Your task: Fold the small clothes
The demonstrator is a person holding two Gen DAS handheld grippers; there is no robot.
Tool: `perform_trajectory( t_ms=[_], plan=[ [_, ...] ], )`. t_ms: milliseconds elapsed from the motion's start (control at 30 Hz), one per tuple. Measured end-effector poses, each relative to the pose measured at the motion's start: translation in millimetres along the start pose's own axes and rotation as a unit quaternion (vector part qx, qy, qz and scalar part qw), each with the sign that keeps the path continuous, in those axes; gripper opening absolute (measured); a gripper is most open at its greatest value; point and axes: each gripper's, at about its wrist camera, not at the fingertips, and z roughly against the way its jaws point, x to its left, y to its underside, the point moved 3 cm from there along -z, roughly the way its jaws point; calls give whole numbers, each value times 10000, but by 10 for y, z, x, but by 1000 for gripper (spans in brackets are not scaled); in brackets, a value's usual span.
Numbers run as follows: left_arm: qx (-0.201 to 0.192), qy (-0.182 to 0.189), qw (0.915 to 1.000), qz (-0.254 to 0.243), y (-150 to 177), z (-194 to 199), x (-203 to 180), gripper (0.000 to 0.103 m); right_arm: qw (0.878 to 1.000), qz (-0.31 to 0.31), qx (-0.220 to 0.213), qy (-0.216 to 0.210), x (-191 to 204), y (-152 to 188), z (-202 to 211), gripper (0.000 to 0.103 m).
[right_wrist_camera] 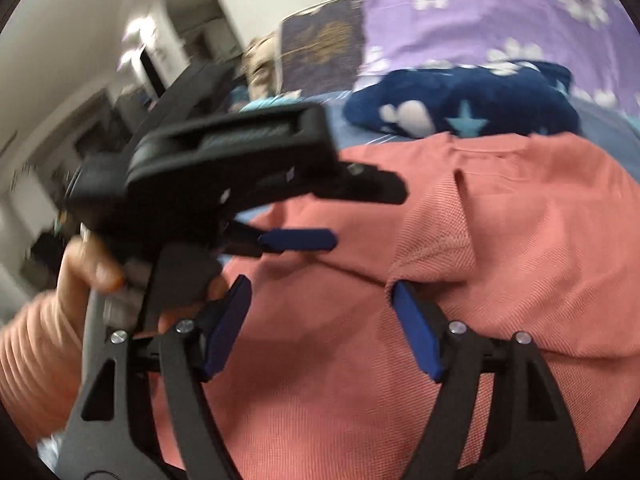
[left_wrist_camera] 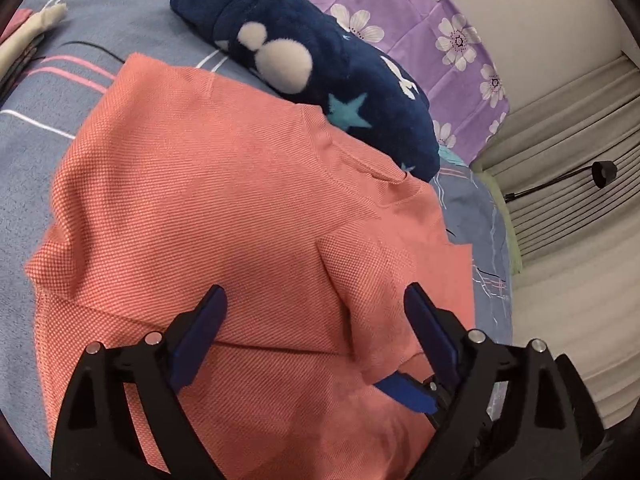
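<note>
A salmon-pink knit shirt [left_wrist_camera: 208,200] lies spread on the bed, with one sleeve [left_wrist_camera: 380,272] folded in over its body. My left gripper [left_wrist_camera: 316,300] hovers just above the shirt's near part, jaws wide apart and nothing between the blue pads. One blue pad [left_wrist_camera: 404,394] of the right gripper pokes in at the lower right. In the right wrist view my right gripper [right_wrist_camera: 320,288] is open over the shirt [right_wrist_camera: 520,240], close to a fold edge and holding nothing. A hand [right_wrist_camera: 88,264] in a pink ribbed sleeve holds the left gripper, whose blue pad [right_wrist_camera: 296,239] shows.
A navy fleece garment [left_wrist_camera: 320,72] with stars lies just beyond the shirt. Behind it is a purple flowered quilt [left_wrist_camera: 400,20]. The bedsheet [left_wrist_camera: 80,40] is blue-grey with stripes. Folded clothes [left_wrist_camera: 24,40] sit at the far left. The bed's edge and a pale curtain [left_wrist_camera: 568,140] are on the right.
</note>
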Motion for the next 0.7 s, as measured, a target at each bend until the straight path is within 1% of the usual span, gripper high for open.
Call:
perform_trajectory(
  t_ms=[67, 133, 200, 267, 300, 367, 400, 433, 467, 500, 533, 567, 633, 667, 700],
  plan=[
    [24, 95, 9999, 71, 4, 17, 42, 90, 9998, 141, 118, -32, 26, 19, -22, 74],
    [25, 145, 9998, 109, 17, 29, 61, 90, 9995, 260, 197, 25, 41, 43, 7, 74],
    [25, 118, 9999, 62, 38, 39, 50, 90, 9981, 469, 293, 272, 57, 70, 42, 74],
    [13, 40, 10000, -20, 67, 63, 27, 90, 9973, 427, 367, 461, -8, 89, 64, 75],
    [-6, -13, 10000, -74, 83, 80, 16, 90, 9977, 204, 400, 501, -91, 100, 94, 75],
    [-91, -156, 9995, -250, 115, 136, -4, 90, 9974, -565, 352, 277, -330, 121, 185, 75],
    [-165, -269, 9989, -337, 127, 170, -3, 90, 9950, -947, 274, 167, -442, 133, 210, 75],
    [-276, -439, 9977, -446, 138, 222, 4, 90, 9891, -1466, 153, 41, -594, 125, 245, 71],
    [-370, -577, 9963, -524, 145, 269, 21, 90, 9786, -2055, 27, -79, -763, 116, 262, 65],
    [-449, -662, 9952, -558, 150, 315, 35, 90, 9678, -2509, -33, -180, -885, 123, 258, 64],
    [-573, -740, 9939, -577, 156, 391, 56, 90, 9534, -3000, -72, -327, -1010, 130, 225, 63],
    [-635, -734, 9936, -571, 159, 447, 75, 90, 9367, -3463, -66, -505, -1117, 138, 155, 64],
    [-713, -645, 9940, -520, 157, 548, 108, 90, 9131, -4007, -41, -754, -1218, 127, -2, 67],
    [-749, -584, 9944, -471, 145, 601, 132, 90, 9070, -4112, -29, -903, -1220, 81, -92, 69],
    [-765, -551, 9946, -426, 134, 633, 155, 90, 9057, -4101, -22, -1070, -1175, 41, -129, 69]
  ],
)
